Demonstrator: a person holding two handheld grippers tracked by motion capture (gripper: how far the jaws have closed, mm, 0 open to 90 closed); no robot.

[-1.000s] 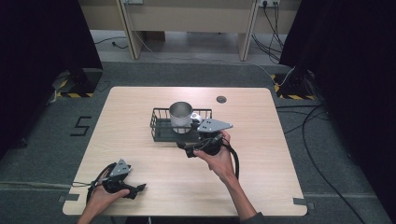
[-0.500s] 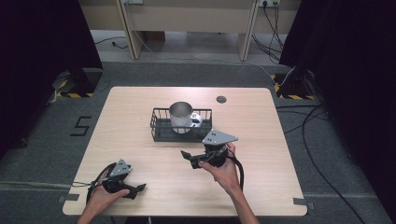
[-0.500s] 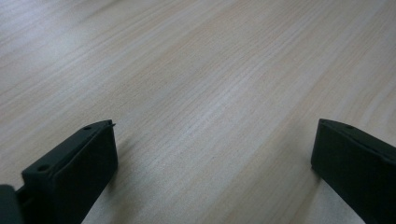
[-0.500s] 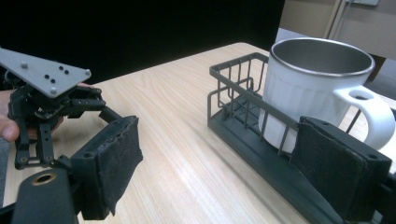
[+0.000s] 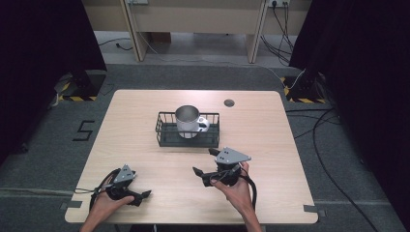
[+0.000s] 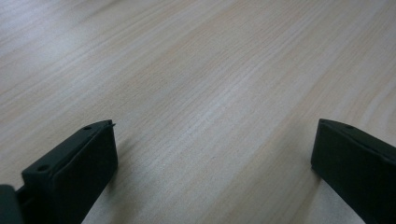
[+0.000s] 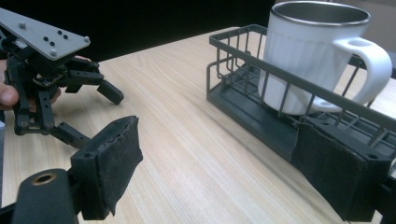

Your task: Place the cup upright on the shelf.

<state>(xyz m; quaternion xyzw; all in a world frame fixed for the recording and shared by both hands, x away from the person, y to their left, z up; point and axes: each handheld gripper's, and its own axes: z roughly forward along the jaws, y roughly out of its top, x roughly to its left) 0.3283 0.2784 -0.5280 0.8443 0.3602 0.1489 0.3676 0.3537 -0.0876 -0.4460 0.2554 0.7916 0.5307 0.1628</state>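
A white mug (image 5: 187, 121) with a steel rim stands upright in the left half of a dark wire basket (image 5: 211, 137) at the middle of the wooden table (image 5: 145, 111). My right gripper (image 5: 204, 161) is open with nothing between its pads, a short way in front of the basket's right end. In the right gripper view the mug (image 7: 308, 56) and basket (image 7: 252, 112) lie just beyond my right gripper (image 7: 224, 168). My left gripper (image 5: 142, 197) rests open near the table's front left edge. Bare wood lies between the jaws of the left gripper (image 6: 212, 154). It appears again as the left gripper (image 7: 46, 79).
A small round grommet (image 5: 229, 102) is set in the table behind the basket. Cables (image 5: 329, 145) trail over the grey floor at the right. A "5" (image 5: 85, 130) is marked on the floor left of the table. Dark curtains hang on both sides.
My right gripper has drawn back from the mug in the basket toward the table's front edge, open and with nothing in it. The mug, basket and left gripper stay put.
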